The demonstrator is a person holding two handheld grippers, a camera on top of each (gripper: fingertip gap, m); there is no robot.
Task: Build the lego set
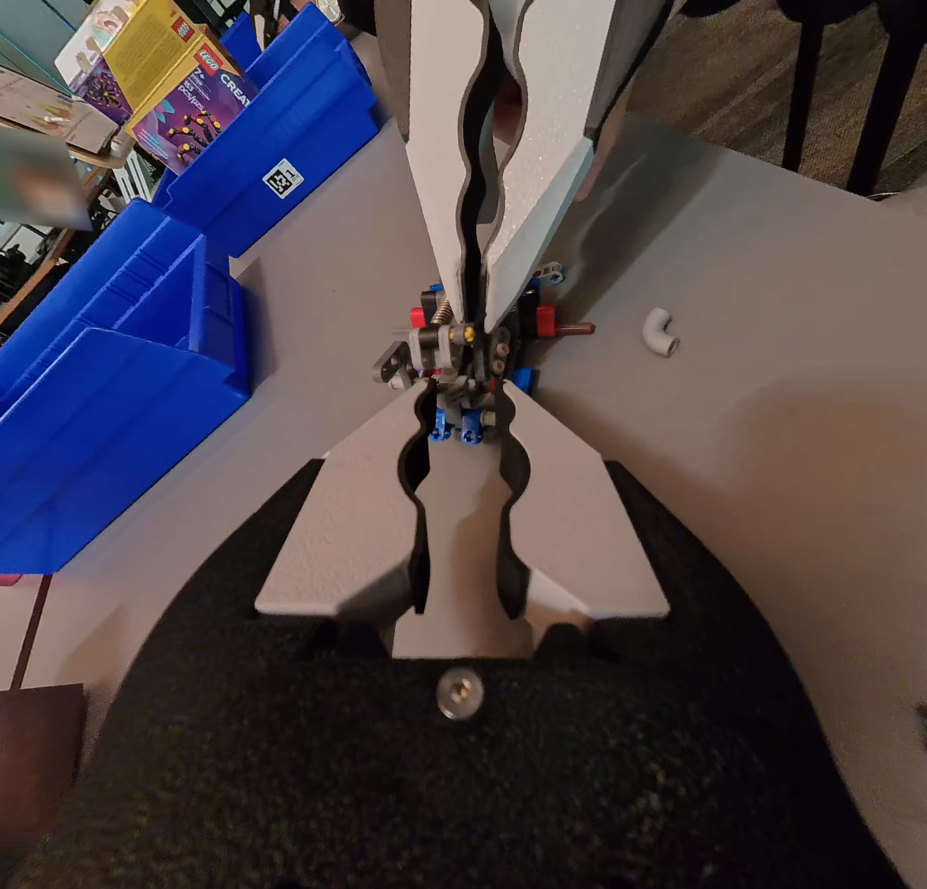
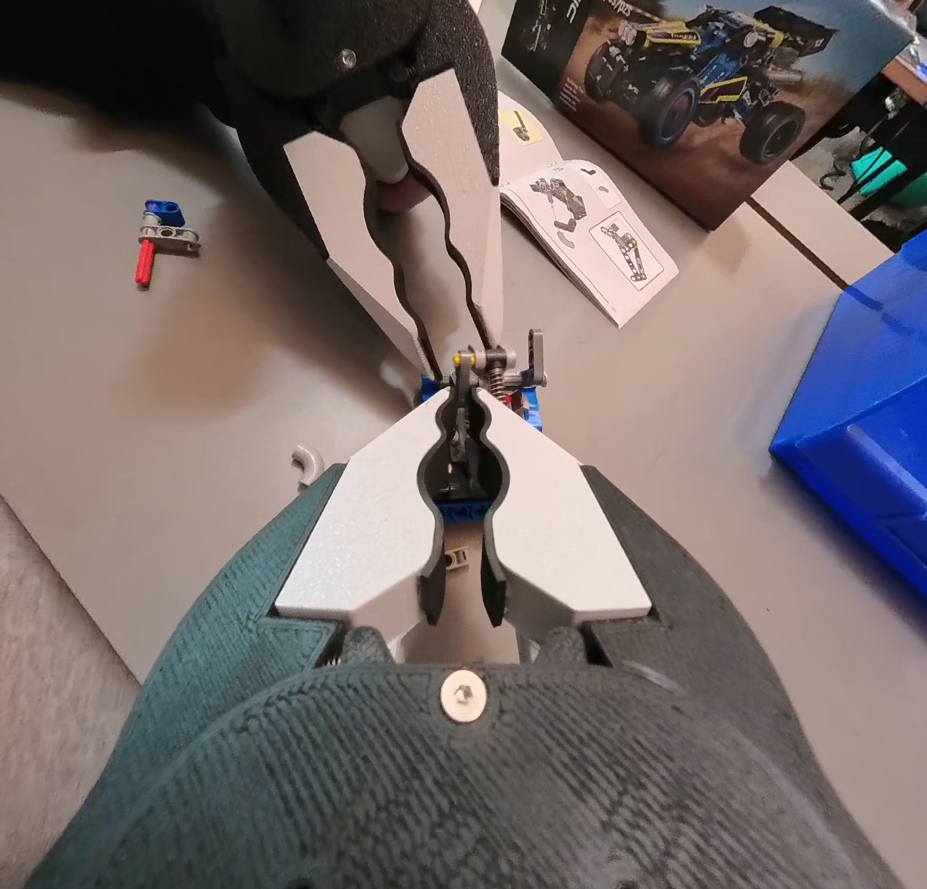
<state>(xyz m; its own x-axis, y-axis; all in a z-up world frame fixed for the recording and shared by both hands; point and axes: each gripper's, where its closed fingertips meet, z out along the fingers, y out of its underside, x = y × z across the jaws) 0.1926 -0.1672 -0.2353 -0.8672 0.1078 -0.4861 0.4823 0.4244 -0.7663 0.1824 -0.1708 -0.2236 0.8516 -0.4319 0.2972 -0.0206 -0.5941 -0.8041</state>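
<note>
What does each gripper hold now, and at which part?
Right gripper: shut on the brick model's upright grey beam. Left gripper: open around the model's near end, apparently not gripping.

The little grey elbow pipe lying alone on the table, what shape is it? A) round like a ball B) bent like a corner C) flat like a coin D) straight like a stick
B: the elbow pipe curves through a corner bend, with an open round end showing, and lies on the table apart from the brick model.
</note>
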